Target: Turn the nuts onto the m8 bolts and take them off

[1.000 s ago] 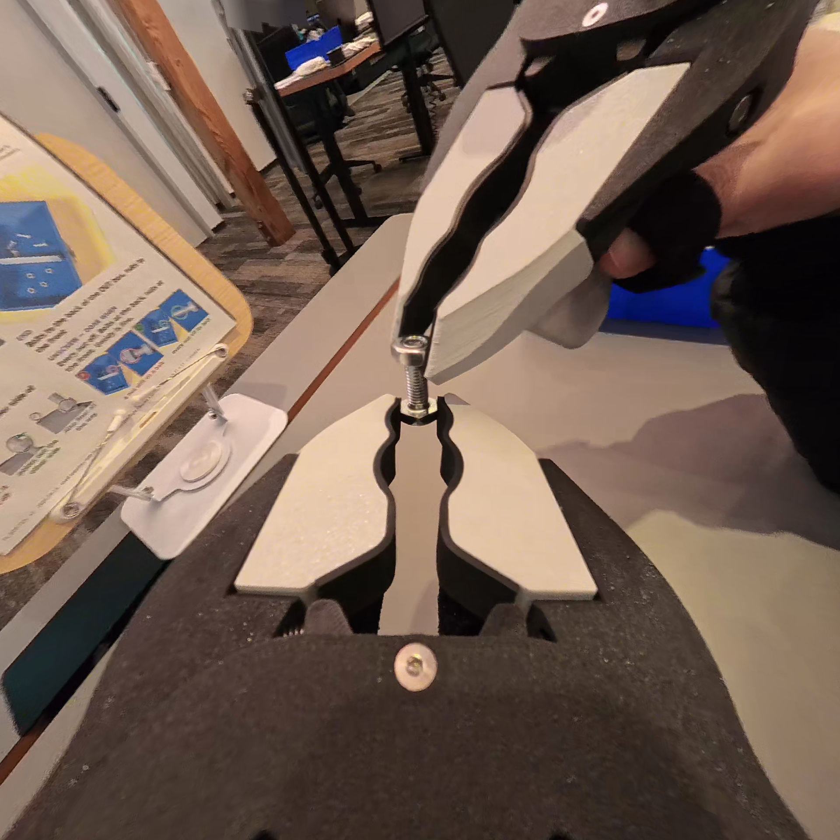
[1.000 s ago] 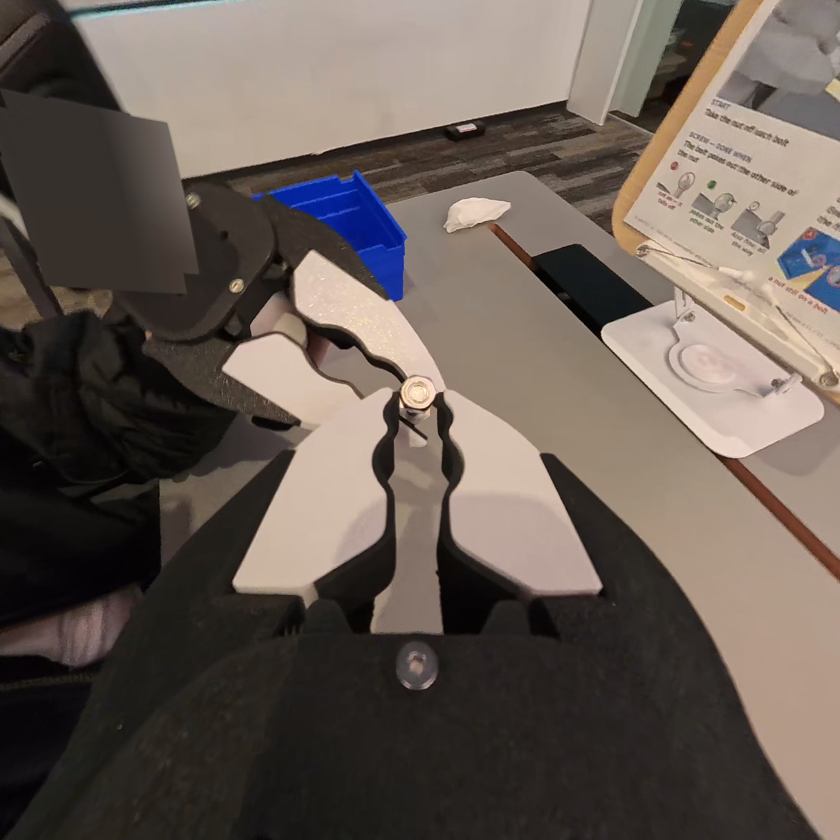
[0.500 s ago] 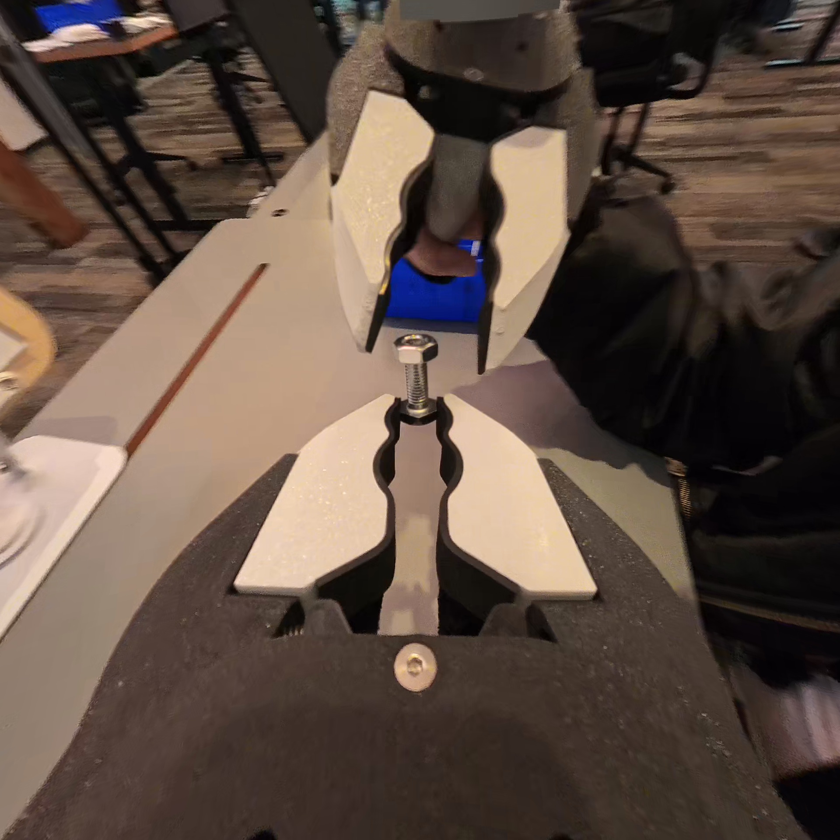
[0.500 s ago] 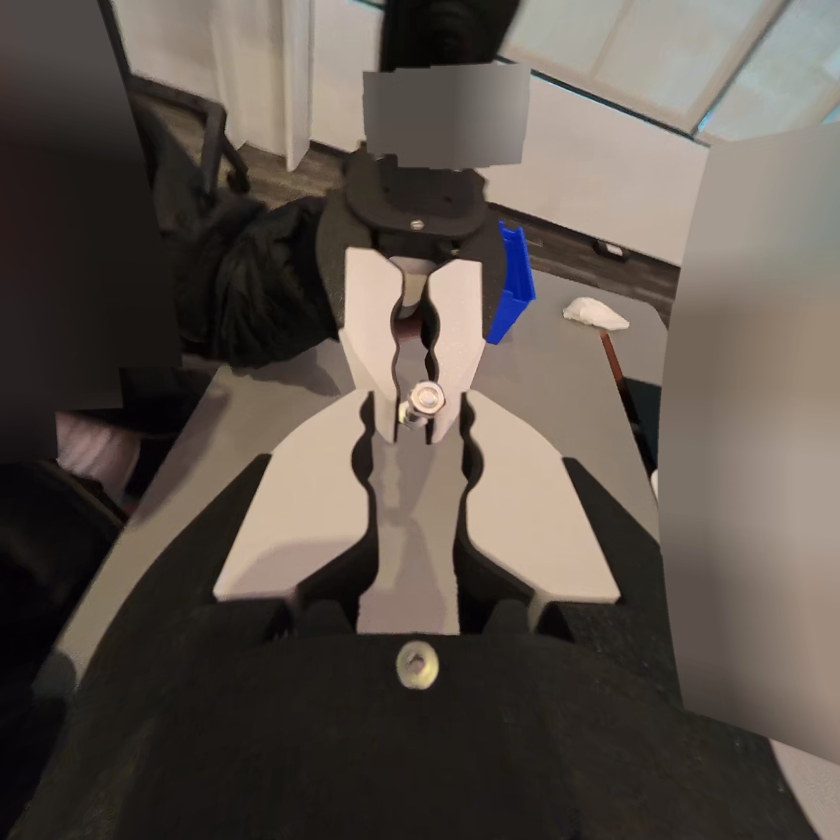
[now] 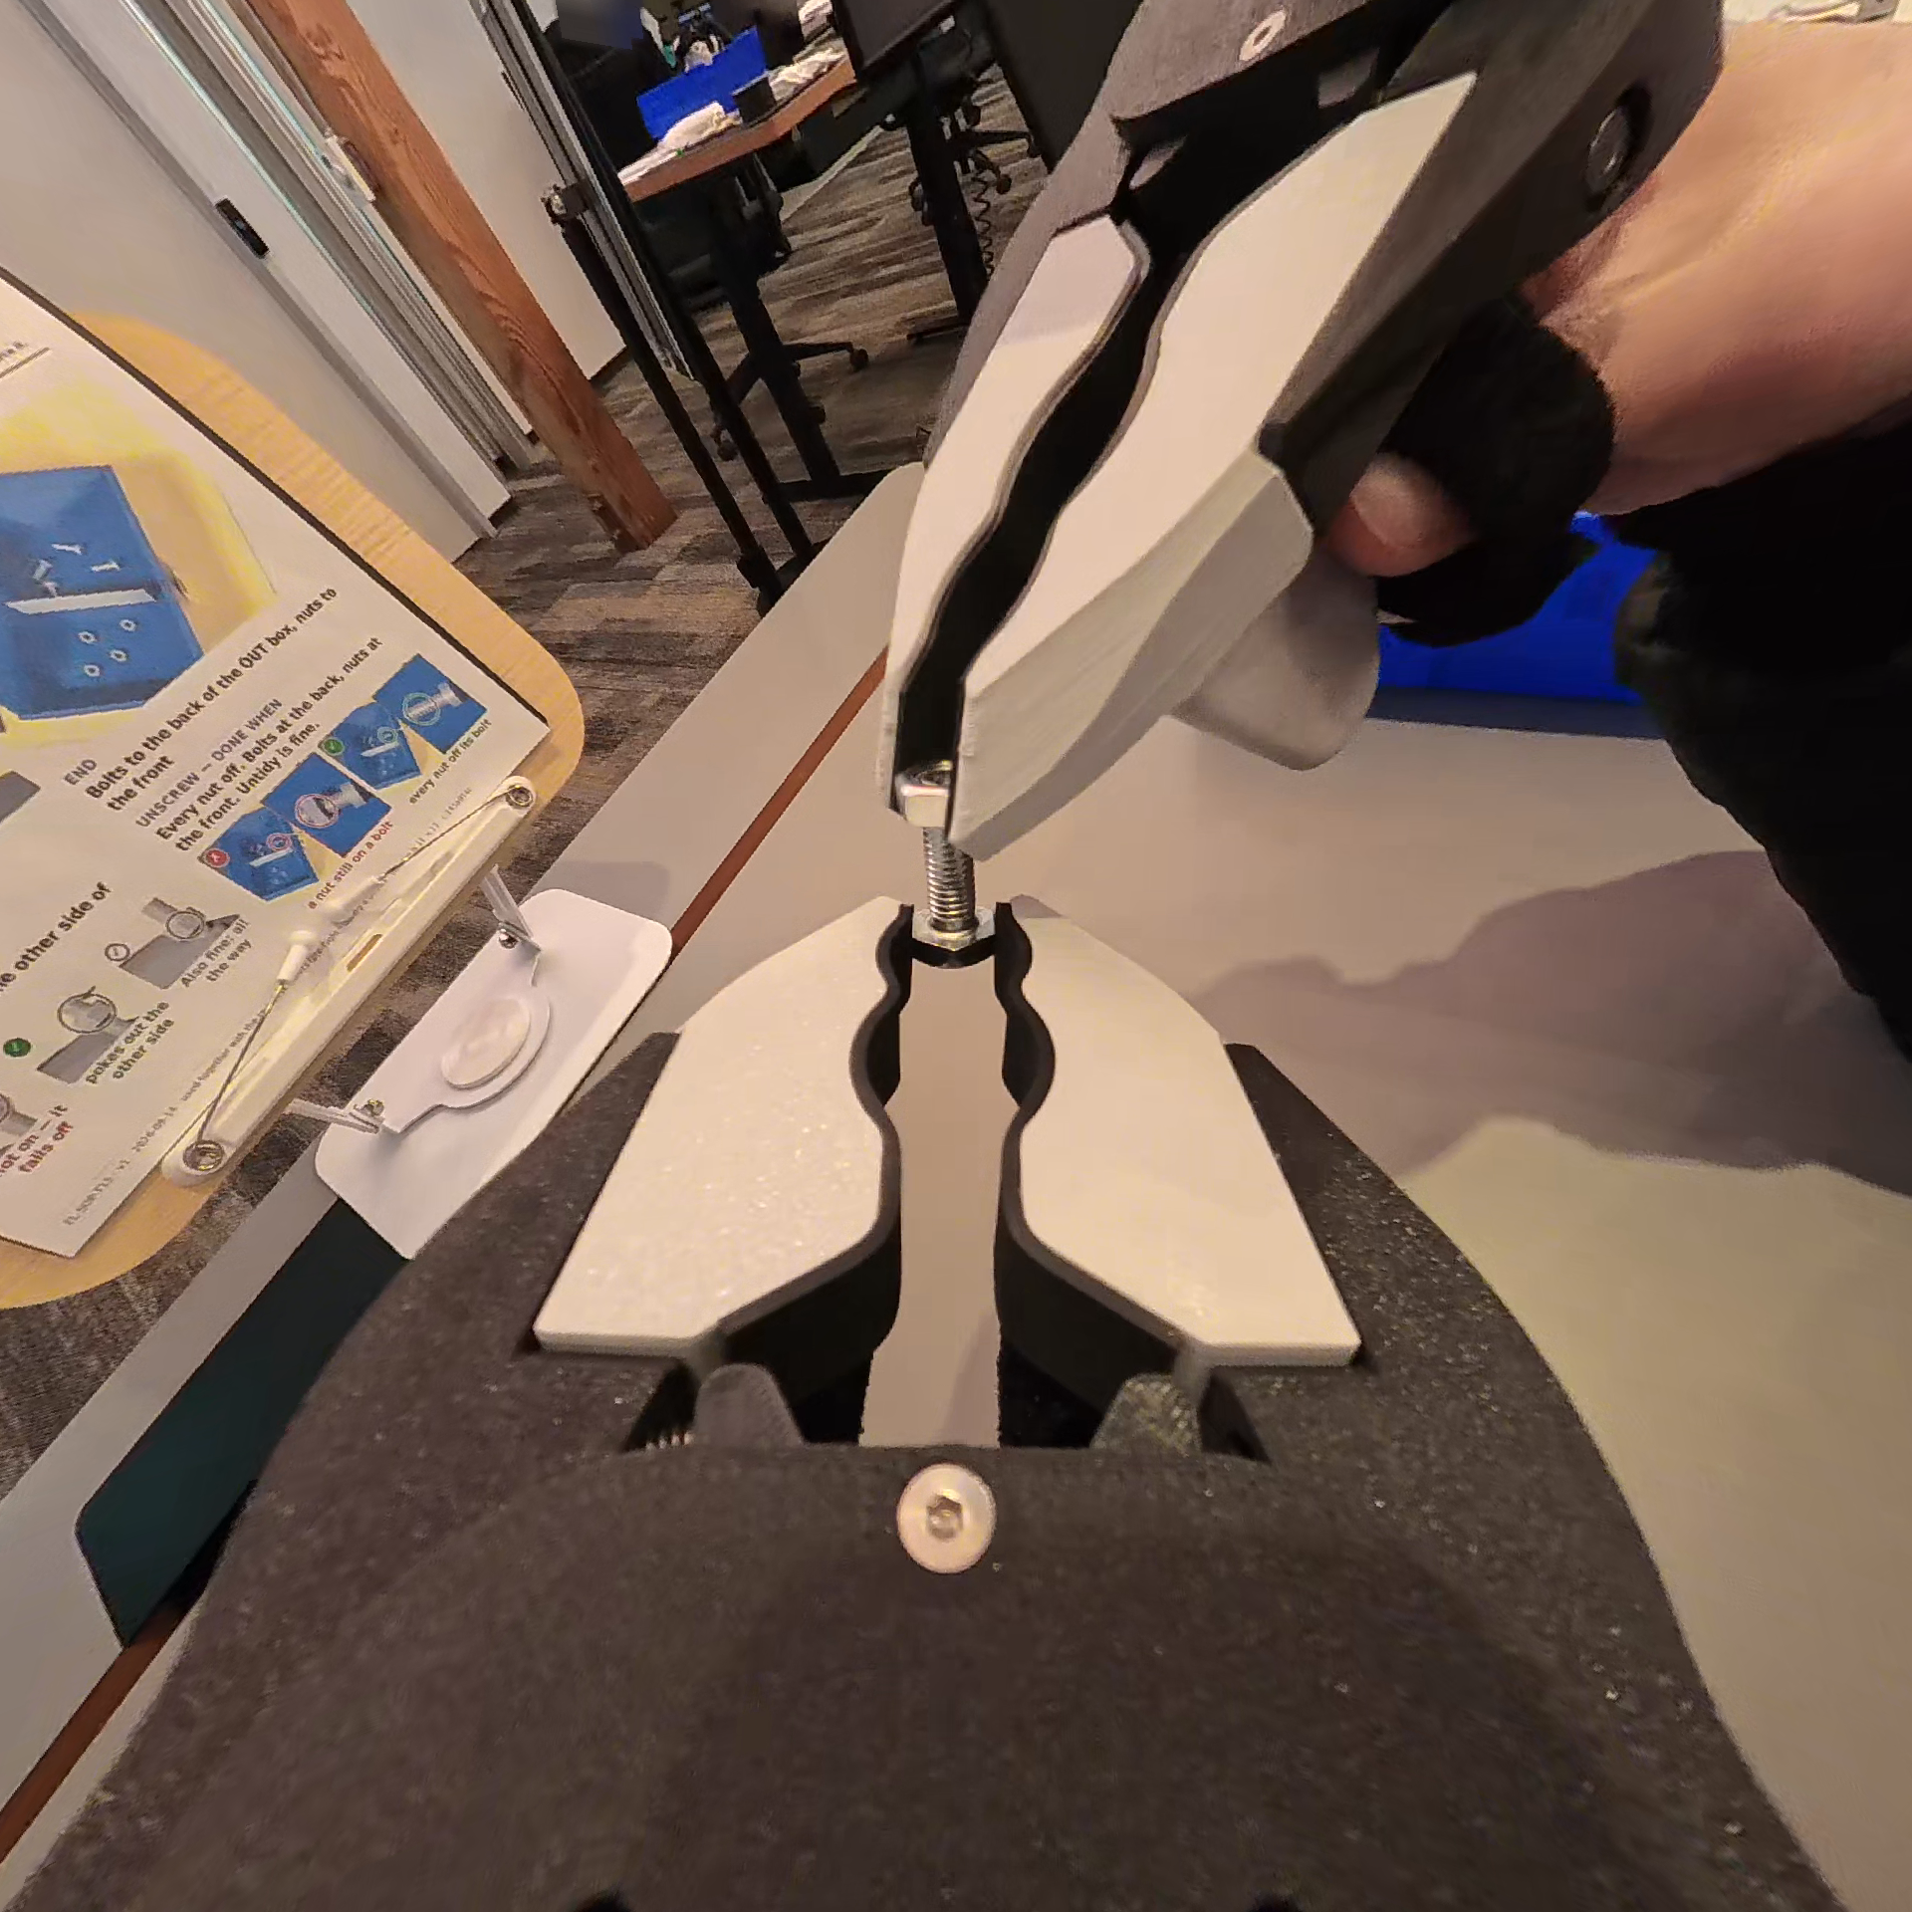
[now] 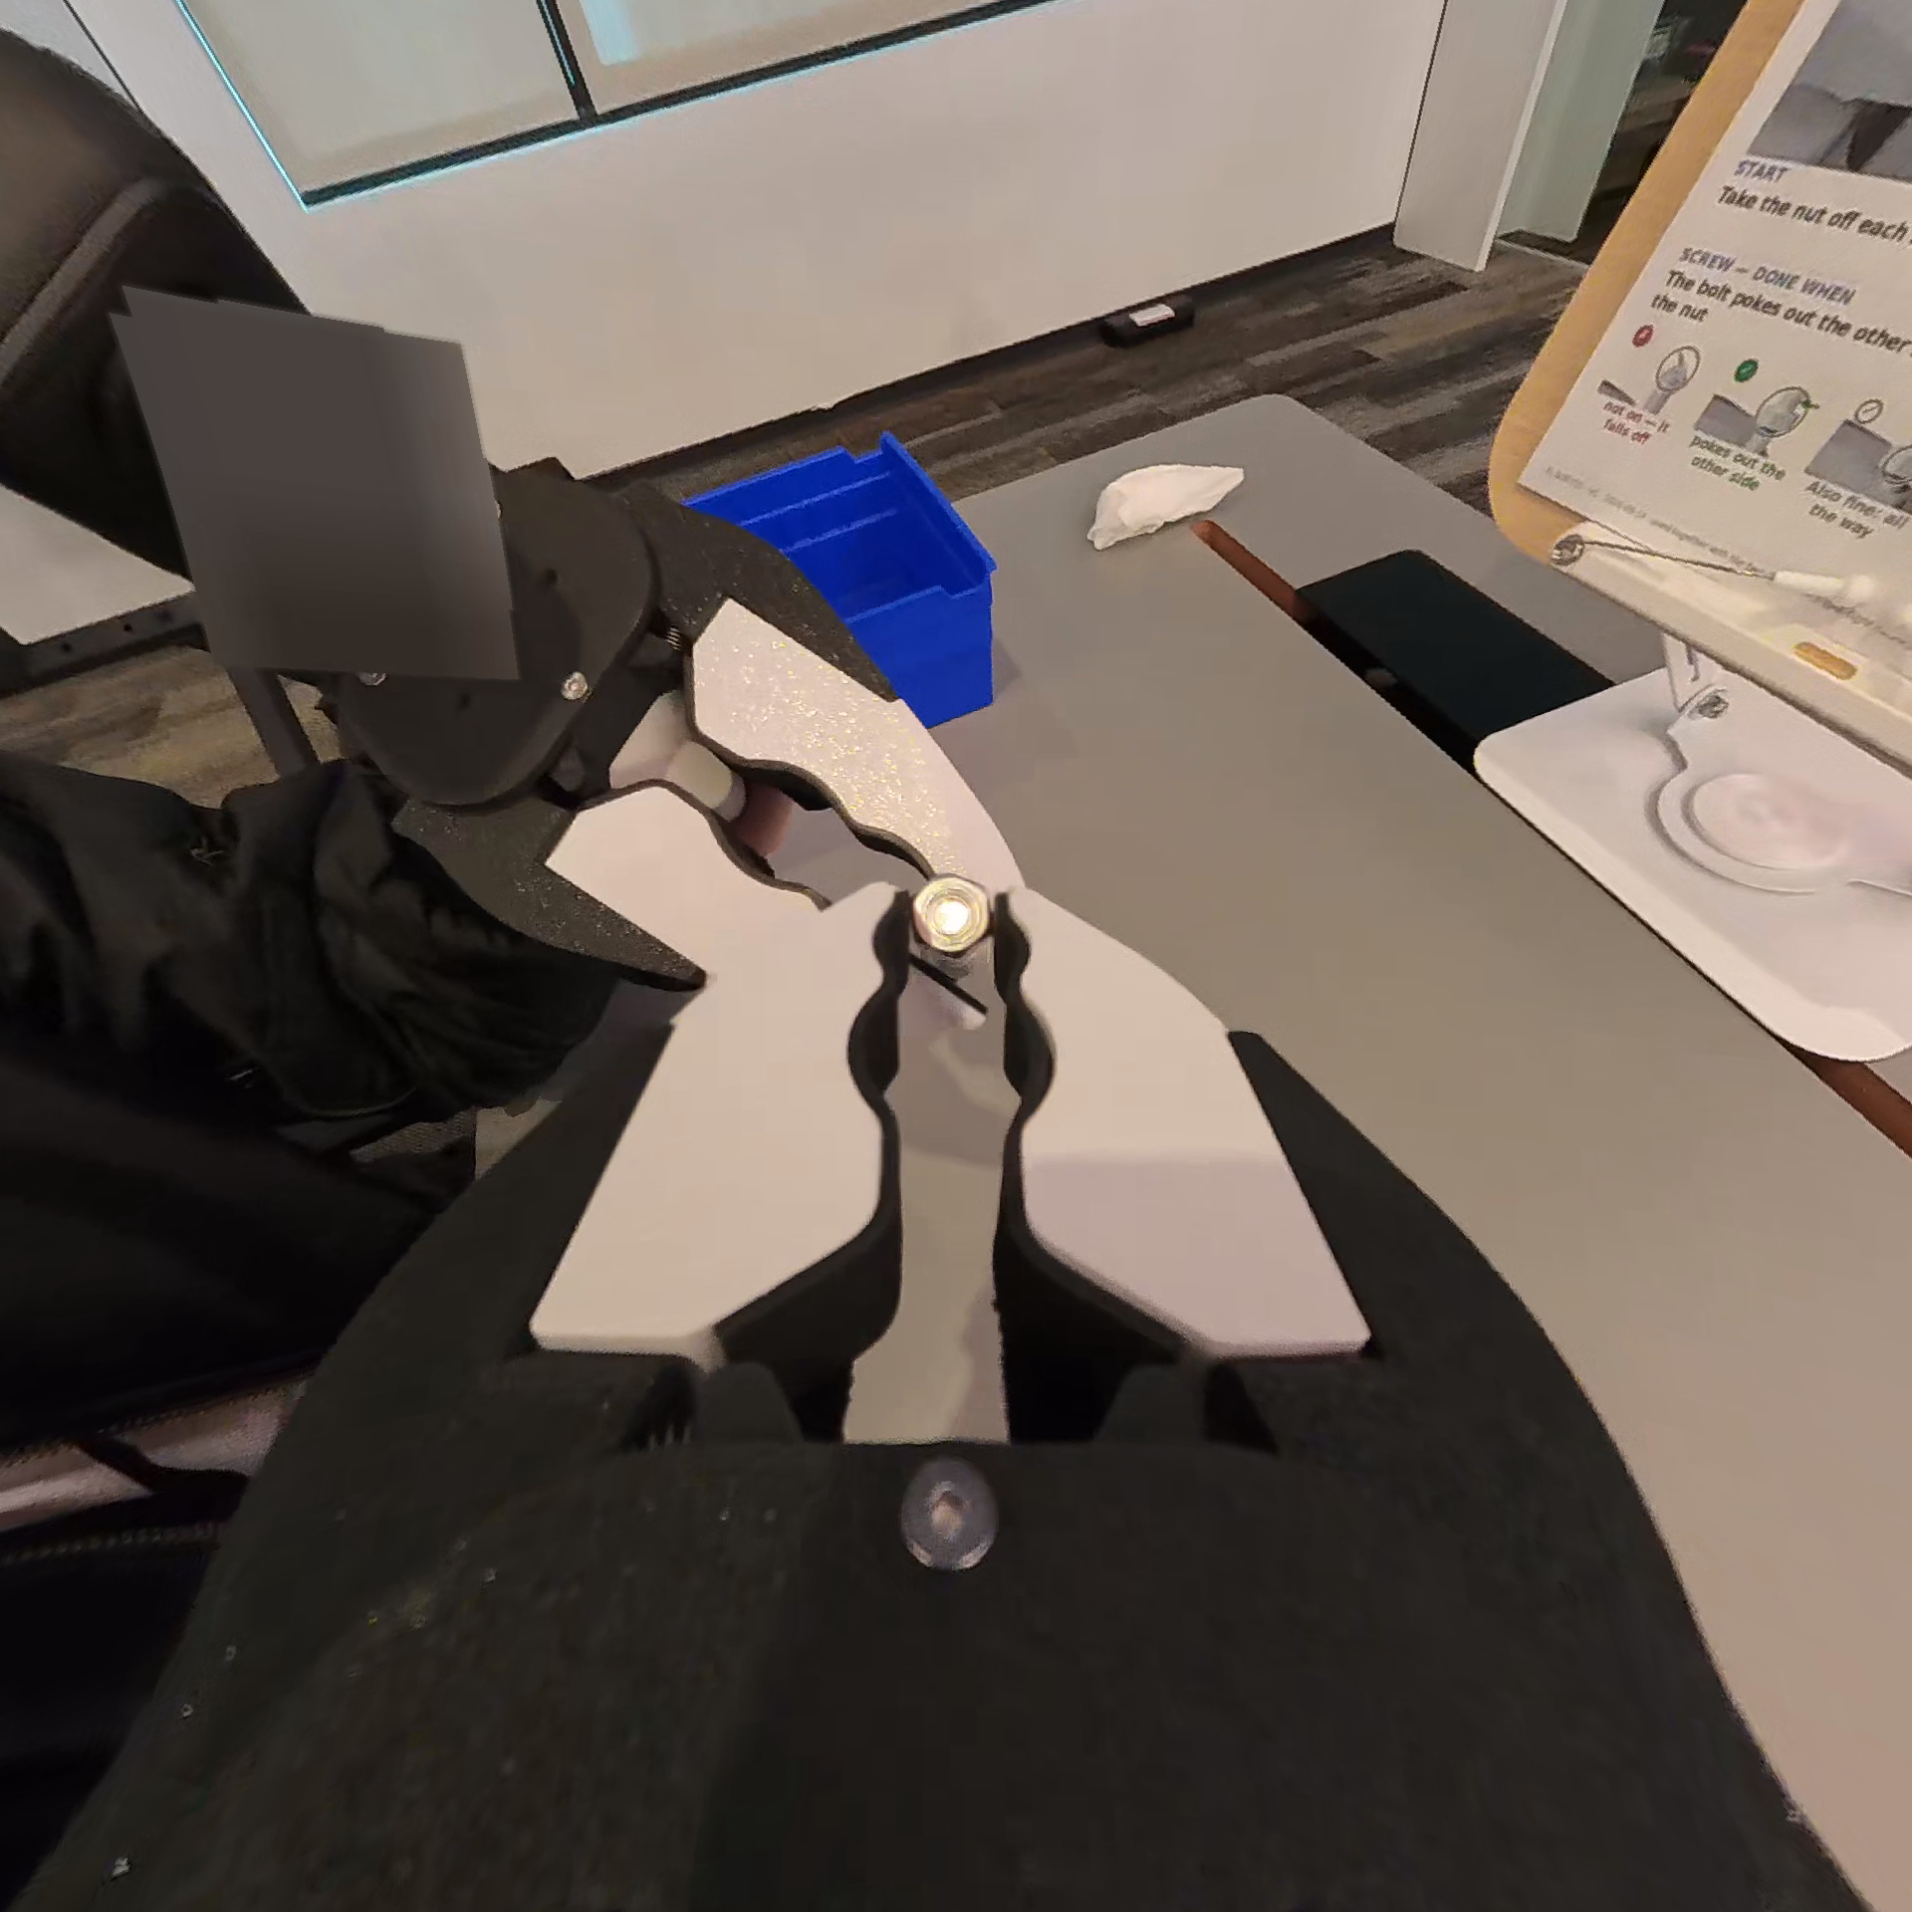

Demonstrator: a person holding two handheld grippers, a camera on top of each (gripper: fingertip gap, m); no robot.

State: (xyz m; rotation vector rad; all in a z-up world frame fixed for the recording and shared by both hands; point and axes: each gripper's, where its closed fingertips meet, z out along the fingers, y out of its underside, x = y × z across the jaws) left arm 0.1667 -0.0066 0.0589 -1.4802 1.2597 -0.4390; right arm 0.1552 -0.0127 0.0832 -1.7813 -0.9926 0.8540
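Observation:
A silver bolt (image 5: 944, 869) stands upright above the grey table (image 5: 1500, 1086). My left gripper (image 5: 947, 934) is shut on the thin hex nut (image 5: 949, 934) at the bolt's lower end. My right gripper (image 5: 924, 799) comes down from the upper right and is shut on the bolt's hex head (image 5: 924, 799). In the right wrist view my right gripper (image 6: 950, 921) pinches the bolt head (image 6: 950, 916) seen from its end. The left gripper's fingers (image 6: 828, 745) reach in from the left underneath it.
A blue bin (image 6: 879, 579) stands at the table's far side and also shows in the left wrist view (image 5: 1500, 662). A white crumpled cloth (image 6: 1159, 502) lies beyond it. An instruction board (image 5: 207, 828) on a white stand (image 5: 497, 1035) stands along the table's edge. The grippers are tip to tip, or close to it.
Half a second ago my right gripper was open and turned off the bolt head; now it is back at its earlier angle and shut on the head again. My left gripper kept its hold on the nut.

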